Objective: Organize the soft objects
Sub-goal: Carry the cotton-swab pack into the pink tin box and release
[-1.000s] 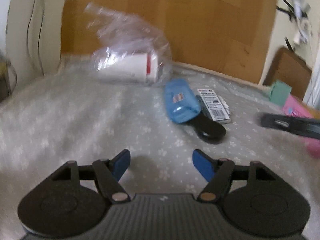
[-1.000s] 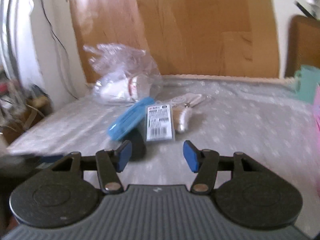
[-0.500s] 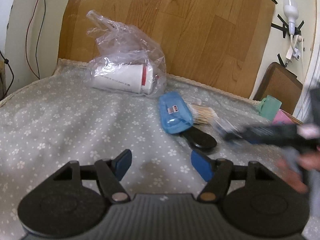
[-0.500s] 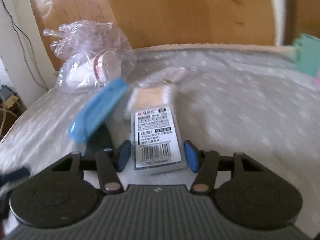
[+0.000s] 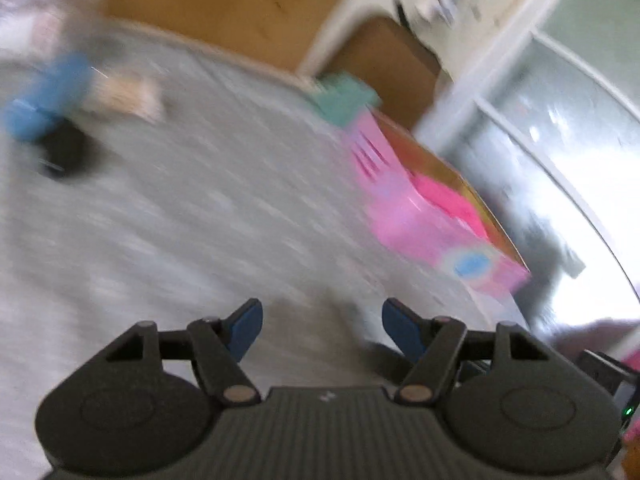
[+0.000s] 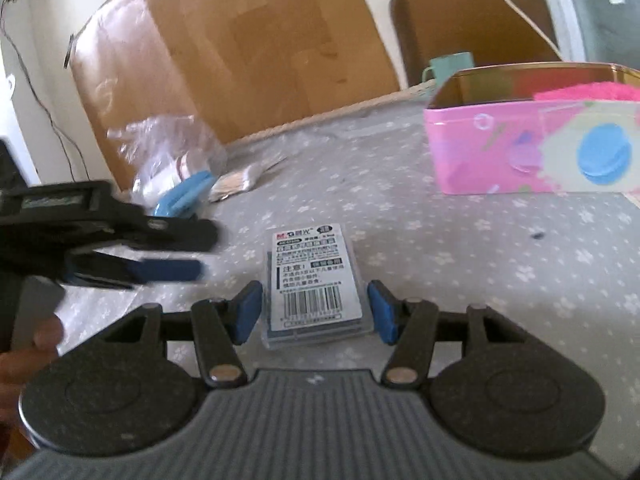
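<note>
My right gripper (image 6: 314, 312) sits low over the flowered cloth (image 6: 460, 248) with the flat labelled packet (image 6: 316, 280) between its blue pads. The packet's near end fills the gap from pad to pad. I judge the jaws clenched on it, though I cannot make out daylight or contact at either edge for certain. The packet lies dead centre in the right view, at about 12 o'clock from the jaws.

The pink tin (image 6: 532, 156) stands open at 2 o'clock from the packet, well apart from it, with something fuzzy and bright pink (image 6: 588, 90) already inside. That looks like the place where things are being collected.

My left gripper (image 5: 322, 330) is released, nothing between its pads, and its view is badly smeared. In the right view it shows at 9 o'clock, near the packet but not touching it. From the left view the tin (image 5: 420, 216) is at 1 o'clock.

At 10 o'clock in the right view lie the remaining things, close together: a blue case (image 6: 182, 200), a bundle of cotton swabs (image 6: 236, 182) and a clear plastic bag (image 6: 168, 152).

The step in hand, as I read it, is carrying the packet to the tin. Next I need a firm hold, a lift clear of the cloth, then a swing toward 2 o'clock and over the tin's rim before letting go.
</note>
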